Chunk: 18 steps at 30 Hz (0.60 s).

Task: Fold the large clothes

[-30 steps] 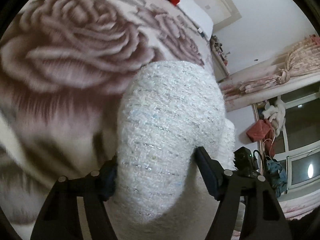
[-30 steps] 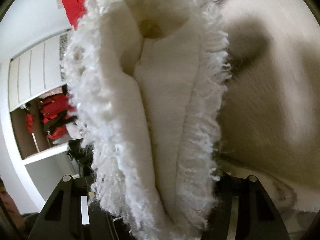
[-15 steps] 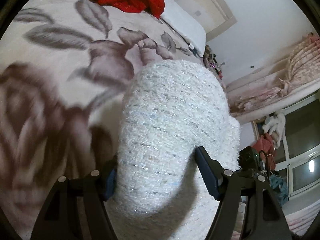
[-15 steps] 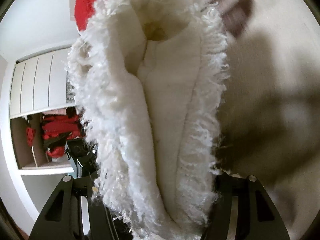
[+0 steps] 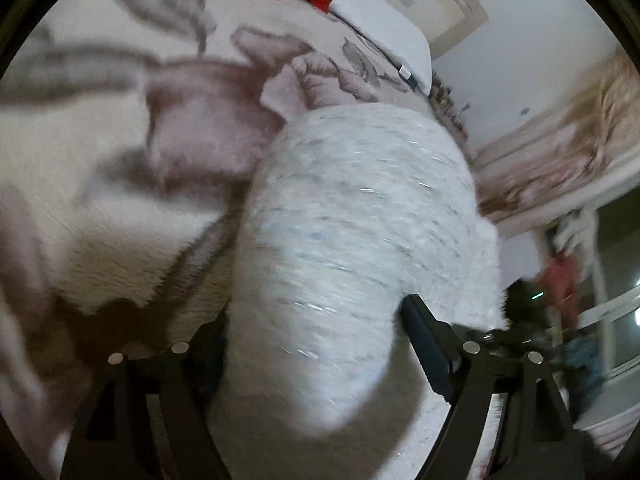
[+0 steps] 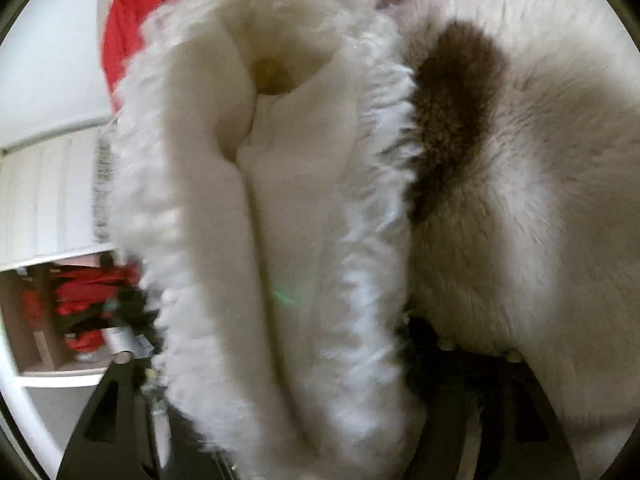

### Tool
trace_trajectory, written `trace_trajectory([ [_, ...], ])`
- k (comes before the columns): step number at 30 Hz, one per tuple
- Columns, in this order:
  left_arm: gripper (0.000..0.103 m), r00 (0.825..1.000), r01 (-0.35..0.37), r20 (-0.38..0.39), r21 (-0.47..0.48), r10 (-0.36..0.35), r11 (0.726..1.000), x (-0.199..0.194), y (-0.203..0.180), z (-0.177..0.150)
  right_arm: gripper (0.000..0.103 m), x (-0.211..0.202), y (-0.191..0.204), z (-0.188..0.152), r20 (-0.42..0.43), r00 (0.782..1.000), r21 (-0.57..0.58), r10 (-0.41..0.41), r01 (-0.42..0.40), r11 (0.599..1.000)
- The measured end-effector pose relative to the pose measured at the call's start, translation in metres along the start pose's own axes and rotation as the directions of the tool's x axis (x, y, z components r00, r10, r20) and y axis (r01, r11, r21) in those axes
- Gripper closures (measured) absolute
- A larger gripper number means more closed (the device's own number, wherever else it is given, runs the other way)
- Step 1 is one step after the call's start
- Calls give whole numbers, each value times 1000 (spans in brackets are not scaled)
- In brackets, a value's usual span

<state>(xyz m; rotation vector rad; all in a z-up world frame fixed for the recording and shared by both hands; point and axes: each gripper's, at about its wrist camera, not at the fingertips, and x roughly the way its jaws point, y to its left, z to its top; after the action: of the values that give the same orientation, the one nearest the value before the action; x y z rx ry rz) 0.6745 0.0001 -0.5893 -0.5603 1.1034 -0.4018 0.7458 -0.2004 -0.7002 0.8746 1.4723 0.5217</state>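
Both grippers, left (image 5: 316,344) and right (image 6: 280,360), clamped on white fuzzy coat (image 5: 360,220) above bed (image 5: 100,160); thick pile risks slipping free, spoiling fold.

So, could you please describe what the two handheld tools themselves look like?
Both are matte black. The left tool has angular, strut-like fingers with dark blue pads and round silver fasteners. The right tool shows similar black struts and pale fasteners. No cables or sleeves visible.
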Motion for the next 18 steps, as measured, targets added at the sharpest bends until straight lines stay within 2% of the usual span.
trace_trajectory([
  [2, 23, 998, -56, 0, 43, 56, 998, -12, -15, 1, 26, -11, 24, -9, 22, 992, -46, -123, 124, 991],
  [3, 24, 996, -87, 11, 64, 86, 994, -18, -20, 1, 26, -20, 38, -16, 50, 978, -74, -202, 205, 976],
  [4, 24, 990, -139, 44, 86, 136, 987, -27, -27, -1, 25, -28, 52, -24, 90, 954, -103, -285, 294, 950],
  [5, 24, 981, -188, 74, 105, 181, 977, -33, -32, -4, 18, -34, 62, -32, 134, 925, -117, -356, 372, 921],
  [6, 23, 966, -248, 107, 128, 235, 960, -43, -40, -9, 14, -41, 74, -43, 196, 879, -130, -435, 463, 877],
  [8, 11, 938, -338, 135, 147, 319, 930, -52, -49, -16, 14, -48, 98, -59, 289, 786, -138, -546, 599, 789],
  [9, 11, 920, -384, 145, 167, 363, 908, -59, -59, -23, 12, -50, 108, -73, 338, 717, -132, -610, 678, 724],
  [10, 10, 908, -414, 158, 177, 389, 893, -64, -63, -29, 11, -54, 117, -80, 372, 660, -126, -653, 733, 669],
  [11, 10, 892, -446, 173, 187, 418, 875, -70, -69, -36, 10, -59, 122, -79, 391, 624, -125, -677, 765, 632],
  [13, 9, 872, -484, 190, 203, 451, 851, -84, -82, -47, 10, -66, 122, -101, 416, 569, -122, -710, 808, 576],
  [14, 9, 856, -513, 200, 206, 477, 833, -94, -90, -55, 10, -73, 124, -114, 421, 554, -114, -718, 817, 565],
  [15, 9, 852, -520, 198, 211, 485, 828, -103, -97, -61, 10, -80, 130, -126, 428, 533, -98, -730, 830, 549],
  [18, 8, 851, -522, 192, 209, 488, 827, -131, -115, -75, 10, -101, 144, -164, 451, 515, -79, -729, 836, 542],
])
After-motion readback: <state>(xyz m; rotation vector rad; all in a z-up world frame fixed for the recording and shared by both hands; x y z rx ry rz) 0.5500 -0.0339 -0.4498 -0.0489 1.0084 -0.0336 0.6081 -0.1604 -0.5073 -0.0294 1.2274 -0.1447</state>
